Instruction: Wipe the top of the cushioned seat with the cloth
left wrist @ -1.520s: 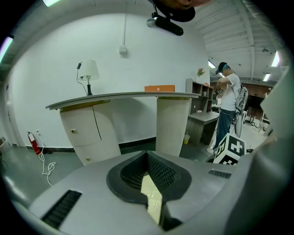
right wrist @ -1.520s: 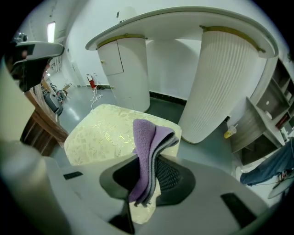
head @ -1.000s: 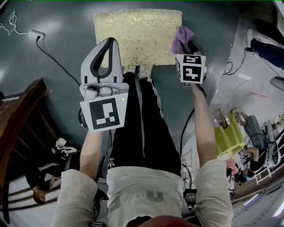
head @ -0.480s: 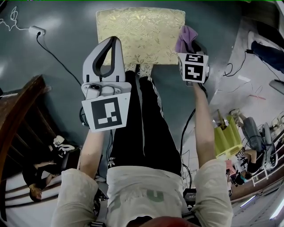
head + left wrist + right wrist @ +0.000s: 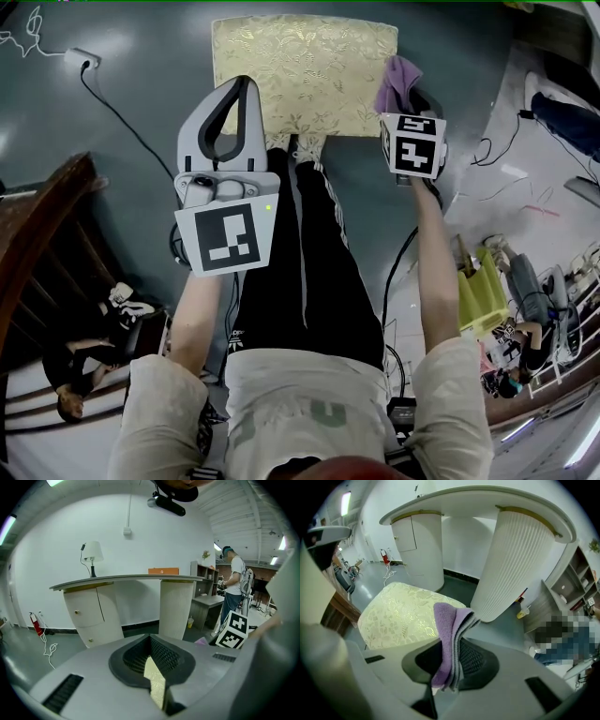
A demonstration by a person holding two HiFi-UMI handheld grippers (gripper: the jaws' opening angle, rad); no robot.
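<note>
The cushioned seat point(image 5: 305, 70), pale gold with a leaf pattern, lies on the floor ahead of my feet; it also shows in the right gripper view point(image 5: 401, 613). My right gripper point(image 5: 405, 101) is shut on a folded purple cloth point(image 5: 396, 82), which hangs over the seat's right front corner. In its own view the cloth point(image 5: 451, 634) stands up between the jaws of the right gripper point(image 5: 451, 667). My left gripper point(image 5: 242, 86) hovers over the seat's left front part, shut, with nothing held. Its own view shows only a sliver of the seat point(image 5: 154, 688) through the left gripper point(image 5: 151, 639).
My legs in black trousers point(image 5: 305, 253) stand at the seat's front edge. A dark wooden stair rail point(image 5: 37, 244) is at the left, a socket with a cable point(image 5: 80, 58) far left. A ribbed white column point(image 5: 513, 559) rises beyond the seat. A yellow-green bin point(image 5: 478, 291) stands right.
The whole view has drifted slightly to the right. Both grippers keep their poses over the seat's front edge, and the cloth stays in the right one.
</note>
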